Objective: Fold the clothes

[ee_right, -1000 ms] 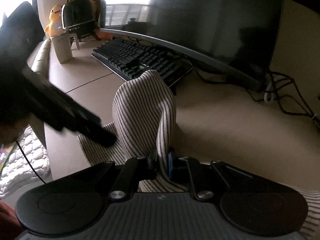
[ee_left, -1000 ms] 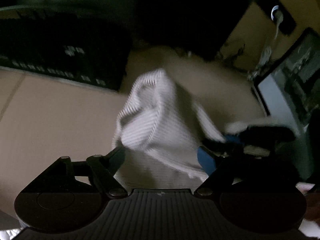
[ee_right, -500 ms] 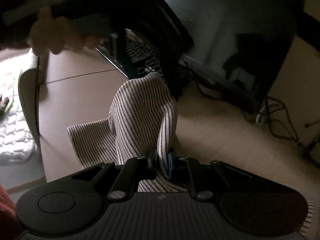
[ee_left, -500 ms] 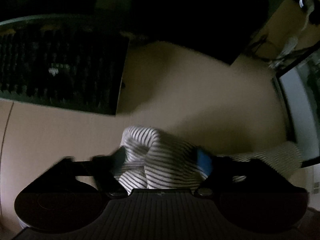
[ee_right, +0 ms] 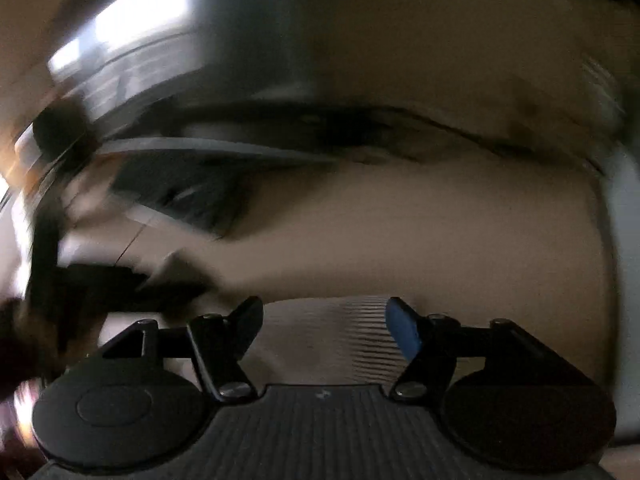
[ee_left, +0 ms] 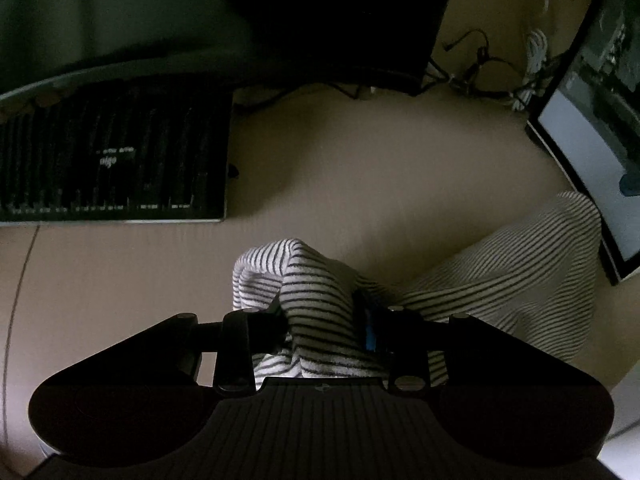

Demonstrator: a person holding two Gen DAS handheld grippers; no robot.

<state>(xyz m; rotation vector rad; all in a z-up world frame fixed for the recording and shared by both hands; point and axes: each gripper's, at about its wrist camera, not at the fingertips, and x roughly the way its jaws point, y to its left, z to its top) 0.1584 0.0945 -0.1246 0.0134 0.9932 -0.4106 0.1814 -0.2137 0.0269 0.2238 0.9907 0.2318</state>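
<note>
the striped garment (ee_left: 320, 312) is white knit cloth with thin dark horizontal stripes. in the left wrist view a bunched fold of it humps up at 6 o'clock of centre, pinched and raised off the beige surface, while a flatter stretch runs out toward 4 o'clock and lies on that surface. in the blurred right wrist view a pale striped patch (ee_right: 340, 336) lies at 6 o'clock.

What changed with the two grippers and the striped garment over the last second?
The right gripper let go: it was shut on a raised fold, and now its jaws stand open with the striped garment low beneath them, the view blurred by motion. The left gripper, open a second ago, has closed on a bunched fold. The keyboard and desk are unchanged.
</note>
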